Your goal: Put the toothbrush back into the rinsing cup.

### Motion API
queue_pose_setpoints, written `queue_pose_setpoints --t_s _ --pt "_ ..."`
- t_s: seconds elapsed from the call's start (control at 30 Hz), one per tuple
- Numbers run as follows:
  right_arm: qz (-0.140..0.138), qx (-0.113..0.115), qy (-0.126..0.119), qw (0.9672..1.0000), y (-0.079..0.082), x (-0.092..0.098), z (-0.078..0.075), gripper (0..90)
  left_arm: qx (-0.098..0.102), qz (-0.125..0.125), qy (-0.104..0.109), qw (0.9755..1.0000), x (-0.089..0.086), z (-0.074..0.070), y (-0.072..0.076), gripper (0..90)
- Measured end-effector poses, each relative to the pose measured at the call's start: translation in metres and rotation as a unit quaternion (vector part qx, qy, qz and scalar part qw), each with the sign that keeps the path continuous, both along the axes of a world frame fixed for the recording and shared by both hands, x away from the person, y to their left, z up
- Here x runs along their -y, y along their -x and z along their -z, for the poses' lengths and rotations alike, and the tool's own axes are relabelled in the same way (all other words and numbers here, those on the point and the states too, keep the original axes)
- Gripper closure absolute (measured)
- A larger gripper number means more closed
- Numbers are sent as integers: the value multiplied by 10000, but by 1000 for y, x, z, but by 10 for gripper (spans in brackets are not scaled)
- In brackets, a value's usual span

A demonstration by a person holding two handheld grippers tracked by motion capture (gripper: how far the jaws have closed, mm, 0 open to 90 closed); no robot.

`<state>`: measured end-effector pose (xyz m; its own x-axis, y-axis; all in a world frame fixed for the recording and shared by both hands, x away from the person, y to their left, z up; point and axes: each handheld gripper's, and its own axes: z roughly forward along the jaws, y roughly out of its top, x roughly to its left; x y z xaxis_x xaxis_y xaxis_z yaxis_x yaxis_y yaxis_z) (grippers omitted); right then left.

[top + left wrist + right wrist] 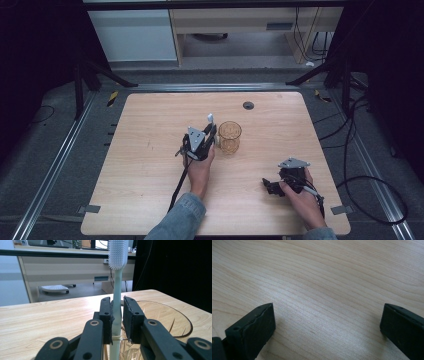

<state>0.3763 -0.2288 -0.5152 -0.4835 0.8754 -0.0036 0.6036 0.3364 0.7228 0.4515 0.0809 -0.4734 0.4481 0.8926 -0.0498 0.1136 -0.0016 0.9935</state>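
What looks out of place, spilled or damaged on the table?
Nothing stands out. The glass cup stands upright on the table, with no spill visible. The left gripper holds the toothbrush upright beside the cup, bristles up. The right gripper rests open on bare wood.

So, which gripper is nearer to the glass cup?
Left. The left gripper, holding a toothbrush, is right beside the glass cup; the right gripper rests farther off, toward the near right edge.
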Motion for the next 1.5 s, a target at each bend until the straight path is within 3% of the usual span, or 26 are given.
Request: queue_pose_setpoints --t_s 0.23,0.43,0.73,1.5 --pt "0 -1 -1 10000 0 0 0 4 -28 35 -17 10000 0 -1 0 733" --pt "-1 -1 -1 10000 0 0 0 4 -72 129 7 9999 0 -5 0 637" --pt "-1 1 0 10000 0 0 0 4 -91 189 -64 9998 -3 -8 1 567" --pt "2 3 4 10000 0 0 0 4 -161 400 -259 9987 -19 -16 4 541"
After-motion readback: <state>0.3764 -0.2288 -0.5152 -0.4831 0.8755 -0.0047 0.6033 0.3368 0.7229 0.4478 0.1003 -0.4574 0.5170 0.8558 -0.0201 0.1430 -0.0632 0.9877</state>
